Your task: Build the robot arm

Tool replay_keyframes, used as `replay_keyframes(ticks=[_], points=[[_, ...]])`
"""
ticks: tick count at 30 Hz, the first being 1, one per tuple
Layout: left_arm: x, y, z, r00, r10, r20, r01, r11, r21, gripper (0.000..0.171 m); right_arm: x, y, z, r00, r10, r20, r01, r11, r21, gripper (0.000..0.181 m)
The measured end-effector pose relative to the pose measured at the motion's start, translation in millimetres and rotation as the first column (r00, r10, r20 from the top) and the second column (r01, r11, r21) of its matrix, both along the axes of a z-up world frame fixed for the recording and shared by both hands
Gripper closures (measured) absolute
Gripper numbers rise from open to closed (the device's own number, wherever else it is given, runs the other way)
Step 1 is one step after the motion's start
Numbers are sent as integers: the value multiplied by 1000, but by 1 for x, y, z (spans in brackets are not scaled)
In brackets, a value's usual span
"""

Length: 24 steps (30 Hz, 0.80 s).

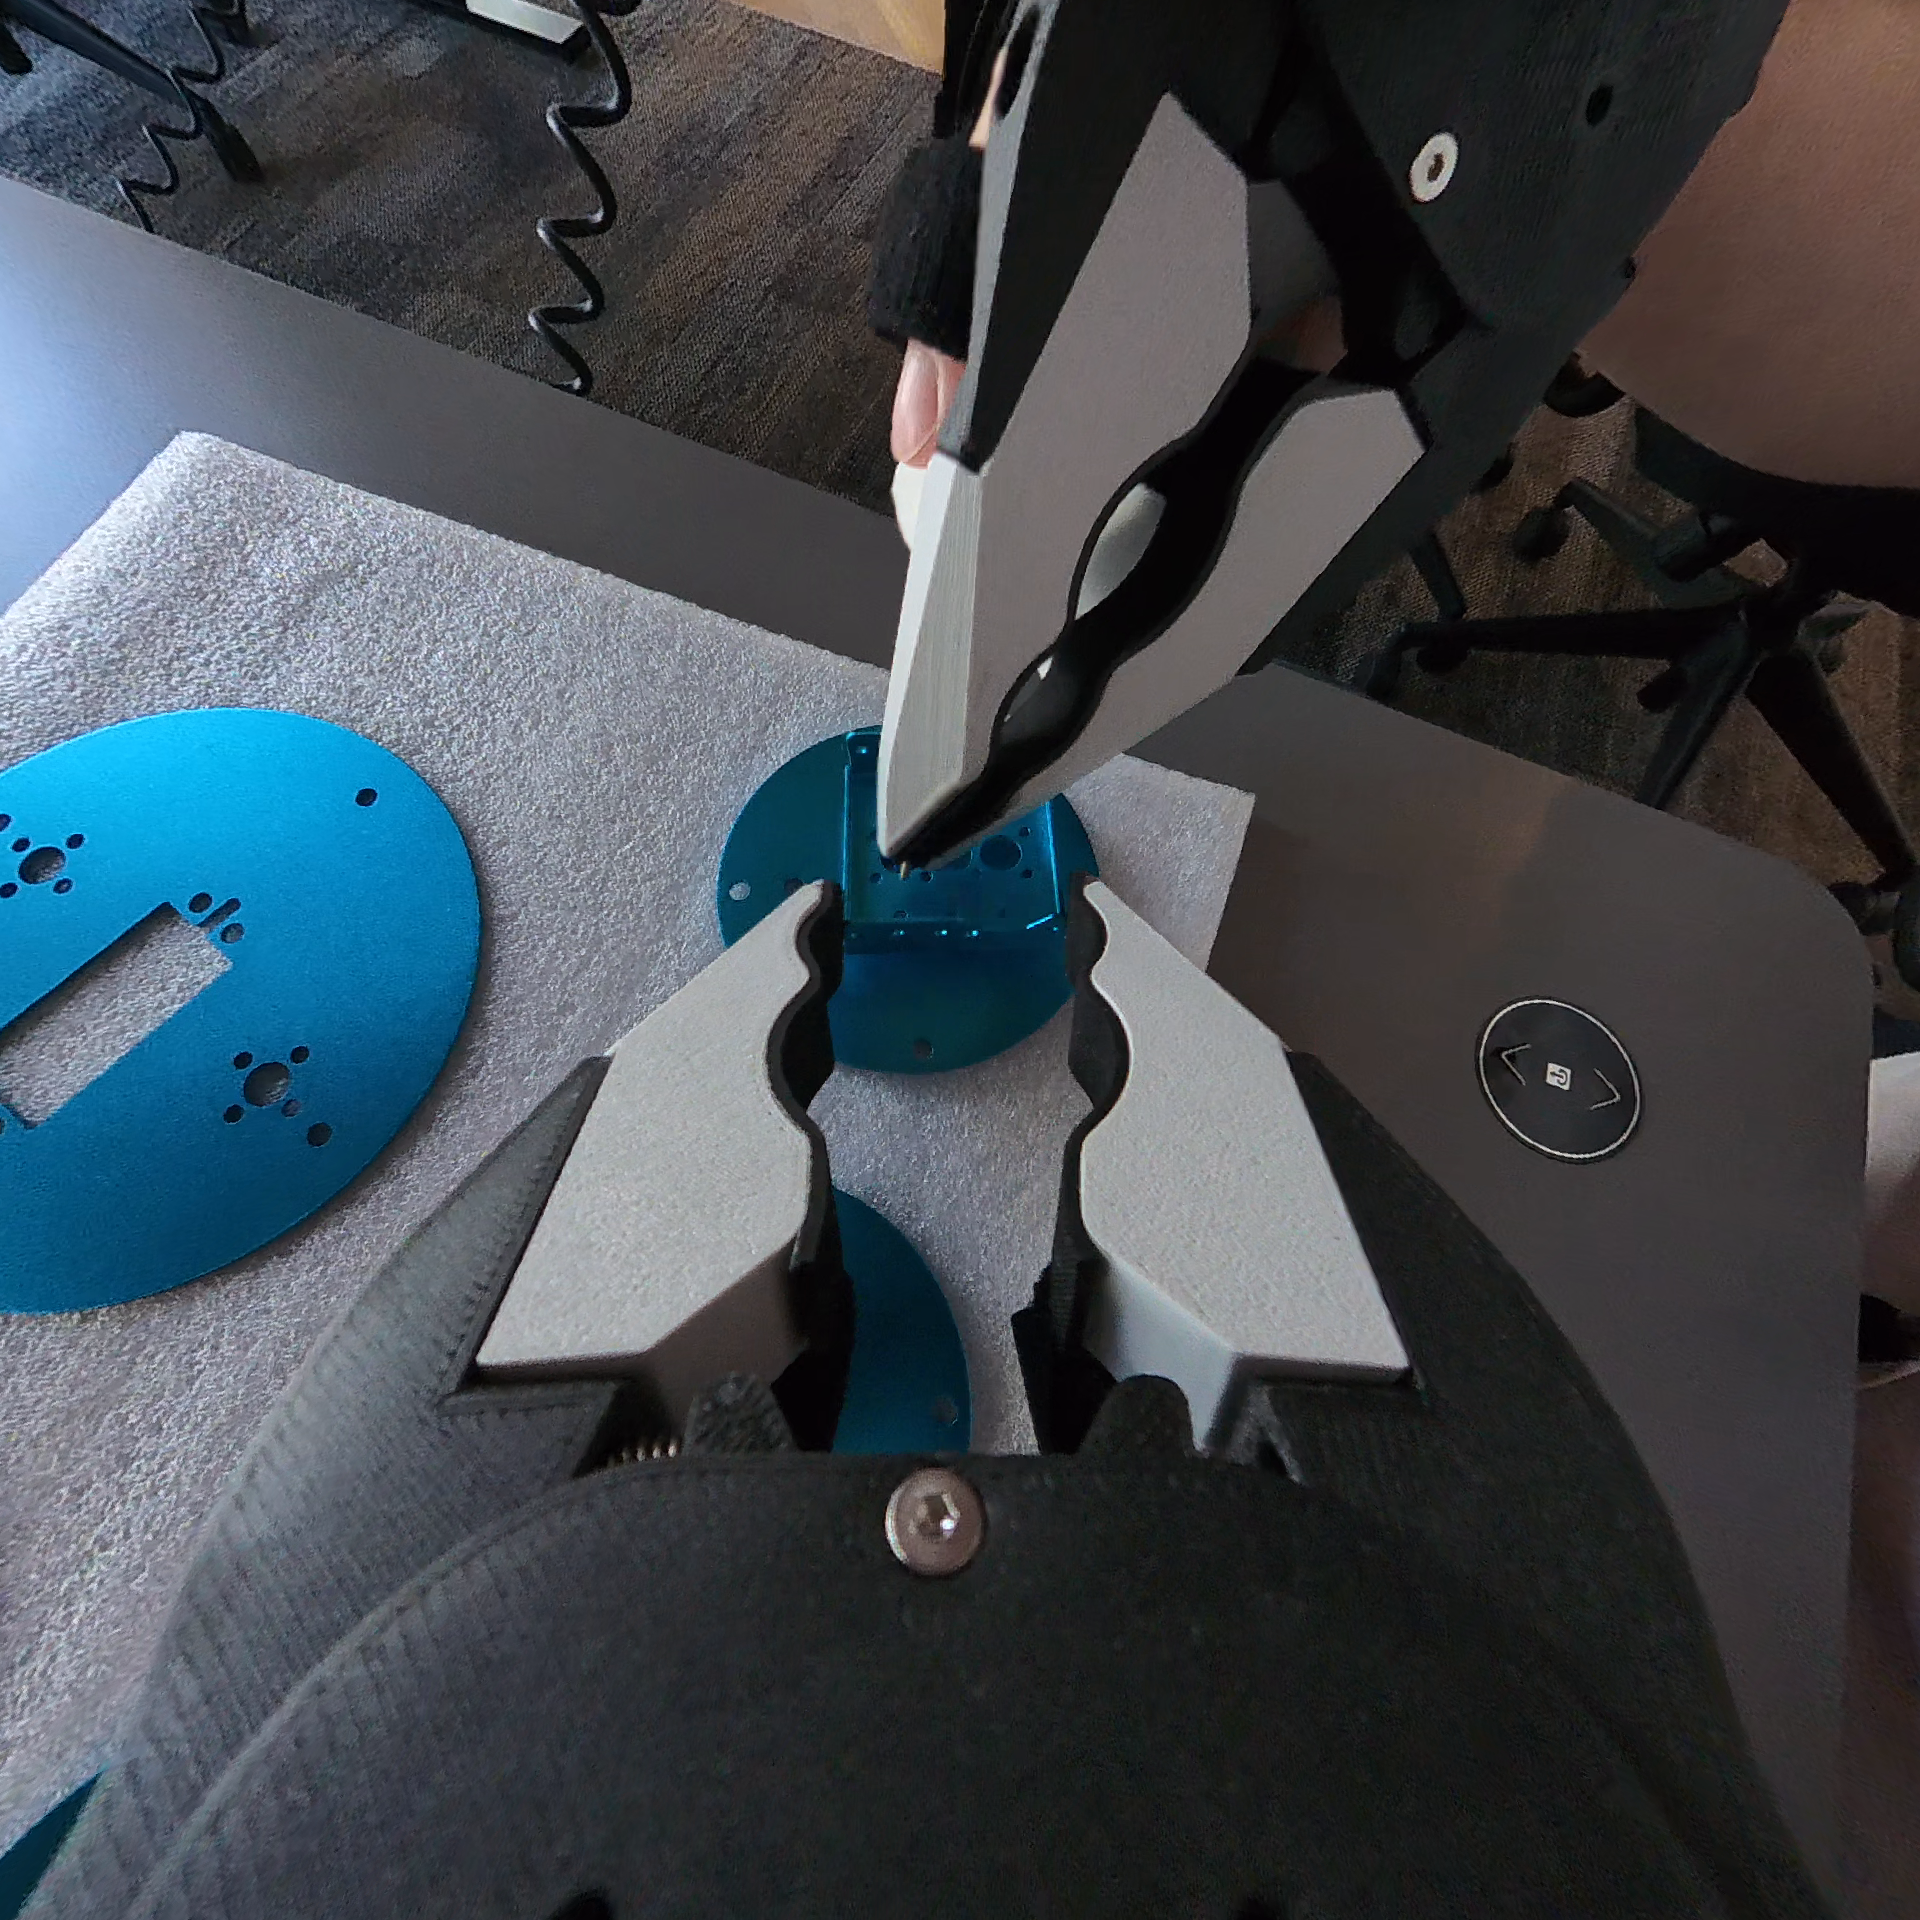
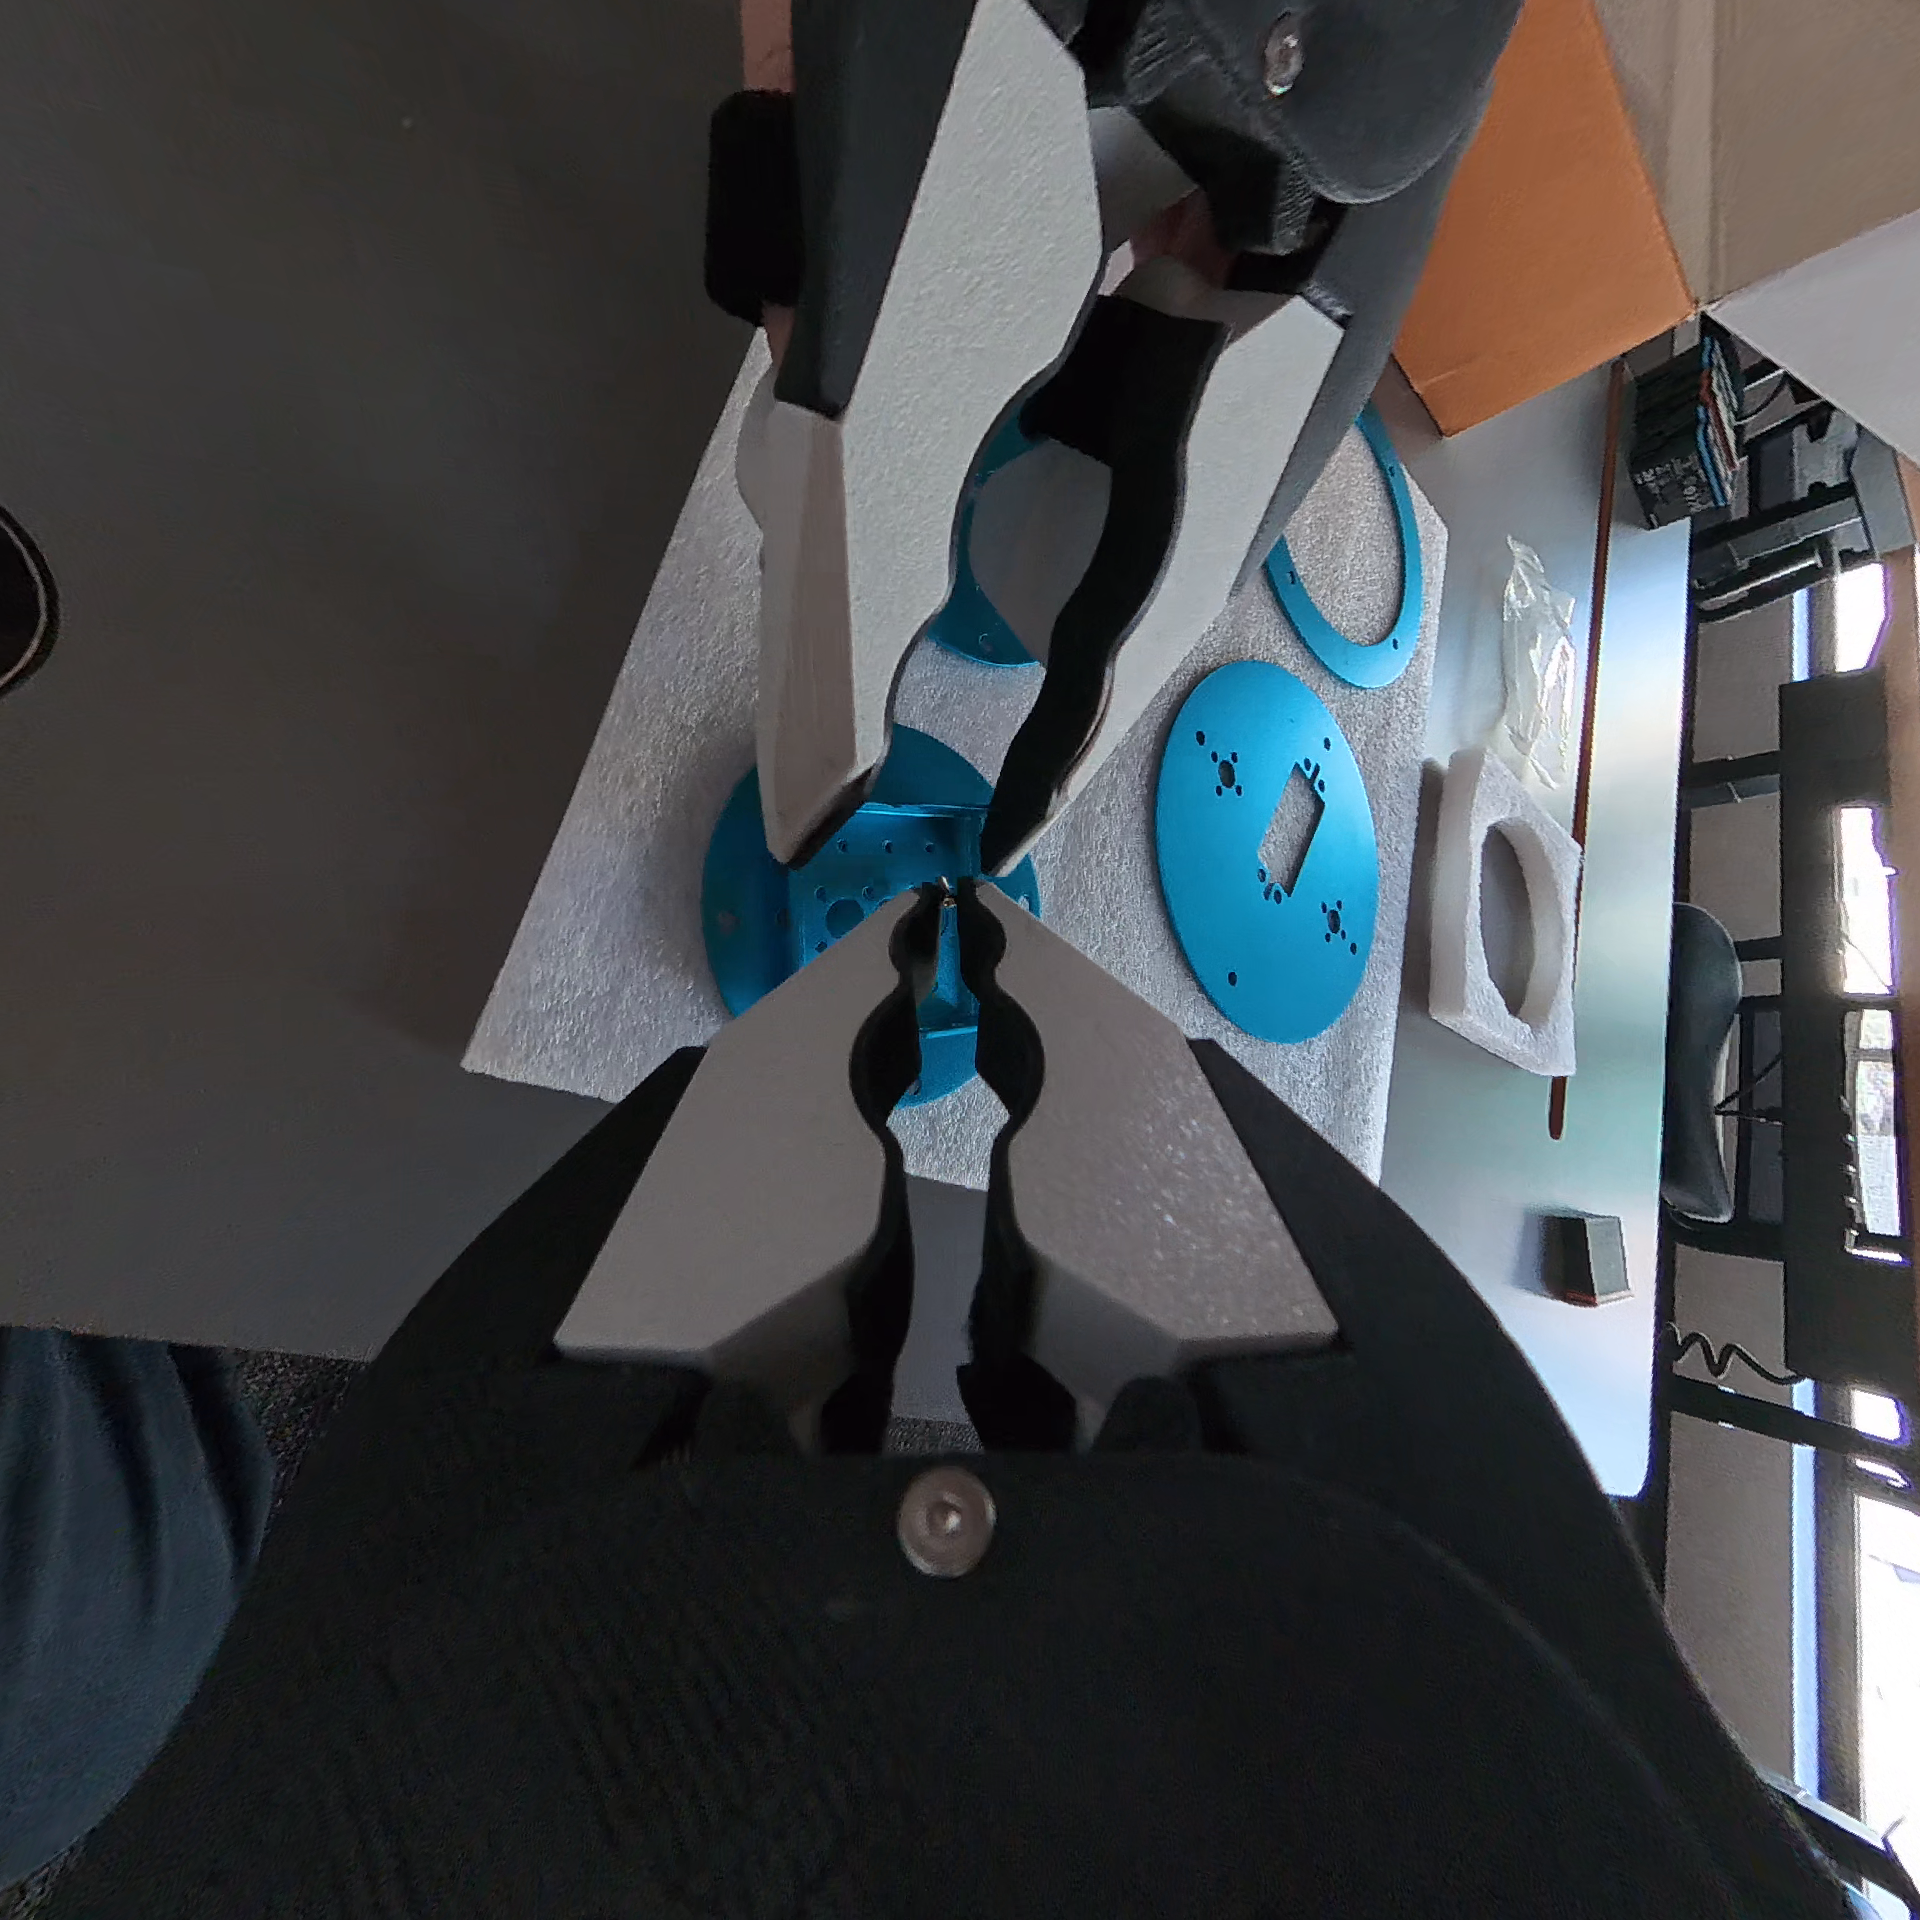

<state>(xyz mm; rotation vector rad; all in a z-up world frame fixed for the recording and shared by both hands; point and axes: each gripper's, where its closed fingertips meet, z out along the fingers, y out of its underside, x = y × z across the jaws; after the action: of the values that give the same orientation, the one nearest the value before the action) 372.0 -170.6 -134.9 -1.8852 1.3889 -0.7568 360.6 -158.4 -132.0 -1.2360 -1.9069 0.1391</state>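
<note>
Our right gripper (image 2: pixel 948 902) pinches a tiny screw (image 2: pixel 943 889) over the blue bracket (image 1: pixel 935 894) at frame centre; it could slip and drop. Left gripper's (image 1: pixel 956 914) jaws straddle the bracket, spread.

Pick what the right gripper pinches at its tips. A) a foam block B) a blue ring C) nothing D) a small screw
D: the right gripper is closed on a small screw above the blue bracket, which the open left gripper straddles.
</note>
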Motion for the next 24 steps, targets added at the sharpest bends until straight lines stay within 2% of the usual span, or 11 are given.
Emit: replay_keyframes(ticks=[8,11,20,22,24], points=[[-1,-5,3,999,-47,7,47,998,-33,130,-5,-1,1,999,40,12,-39,996,-86,179],[-4,-3,2,999,-47,-11,47,999,0,130,-6,1,4,1000,31,-4,-31,994,-105,179],[-14,-12,-10,994,-74,-77,73,997,-18,125,-6,-6,1,992,-73,-100,54,983,-178,180],[-15,-12,-5,997,-54,-53,53,998,-21,118,-8,-8,1,990,-85,-111,66,984,-164,180],[-20,-10,2,999,-28,-25,27,999,-26,125,-11,-11,6,986,-91,-139,73,989,-131,179]])
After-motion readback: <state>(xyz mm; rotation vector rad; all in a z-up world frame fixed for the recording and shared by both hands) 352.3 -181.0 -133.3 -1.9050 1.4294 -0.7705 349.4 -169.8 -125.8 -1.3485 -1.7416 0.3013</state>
